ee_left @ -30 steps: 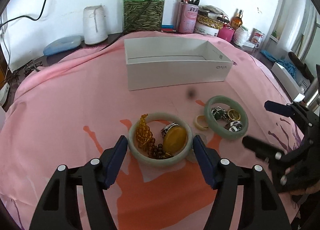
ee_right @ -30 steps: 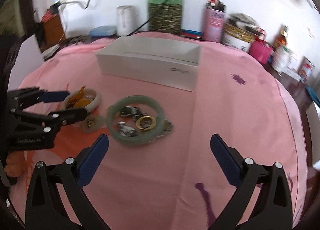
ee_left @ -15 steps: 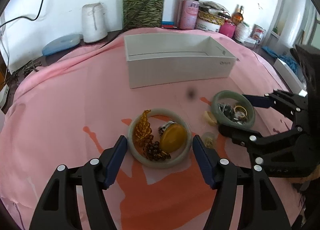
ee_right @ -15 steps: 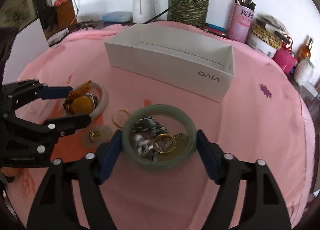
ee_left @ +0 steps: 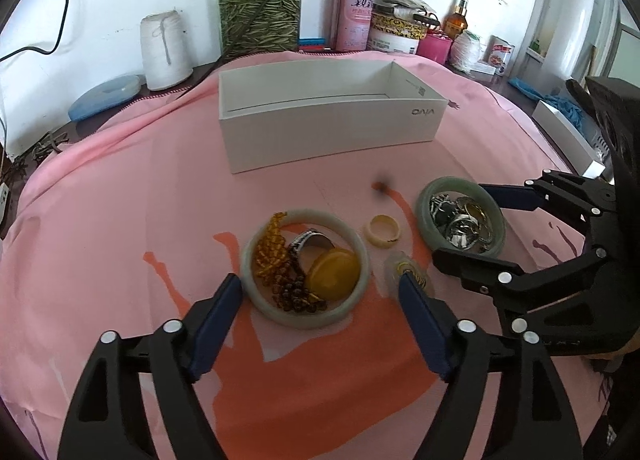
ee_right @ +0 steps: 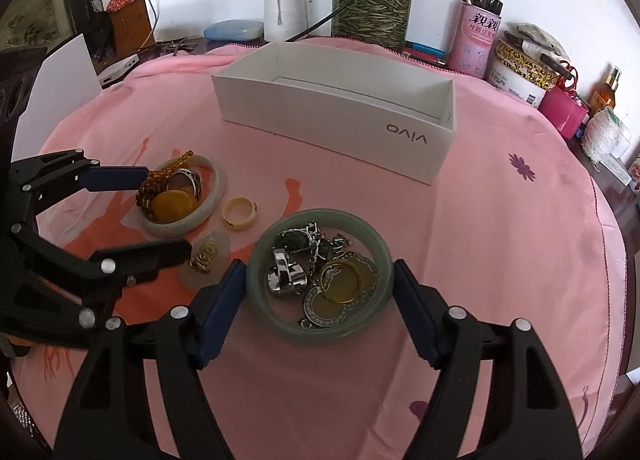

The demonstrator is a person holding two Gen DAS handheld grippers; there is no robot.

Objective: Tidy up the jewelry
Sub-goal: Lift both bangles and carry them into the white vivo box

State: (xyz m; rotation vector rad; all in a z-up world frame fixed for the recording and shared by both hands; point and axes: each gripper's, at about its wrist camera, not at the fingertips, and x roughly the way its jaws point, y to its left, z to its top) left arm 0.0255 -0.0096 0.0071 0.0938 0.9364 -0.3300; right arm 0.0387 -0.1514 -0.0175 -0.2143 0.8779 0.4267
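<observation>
A pale jade bangle (ee_left: pixel 362 260) lies on the pink cloth, ringing amber beads (ee_left: pixel 270 254), a yellow disc (ee_left: pixel 334 274) and a silver ring. My left gripper (ee_left: pixel 320 292) is open, its fingers on either side of this bangle. A darker green bangle (ee_right: pixel 320 334) rings silver and gold trinkets (ee_right: pixel 320 280). My right gripper (ee_right: pixel 318 284) is open, its fingers on either side of it. A cream ring (ee_right: pixel 239 213) and a small gold chain (ee_right: pixel 204 256) lie between the bangles. An open white box (ee_left: pixel 332 128) stands behind.
A green glass jar (ee_left: pixel 259 10), a white spool (ee_left: pixel 164 50), a pink pen tin (ee_left: pixel 354 18), tins and bottles crowd the table's back edge behind the box. A blue lidded dish (ee_left: pixel 105 97) sits at the back left.
My right gripper has come in from the right and now straddles the green bangle. My left gripper has stayed around the pale bangle, drawing back slightly.
</observation>
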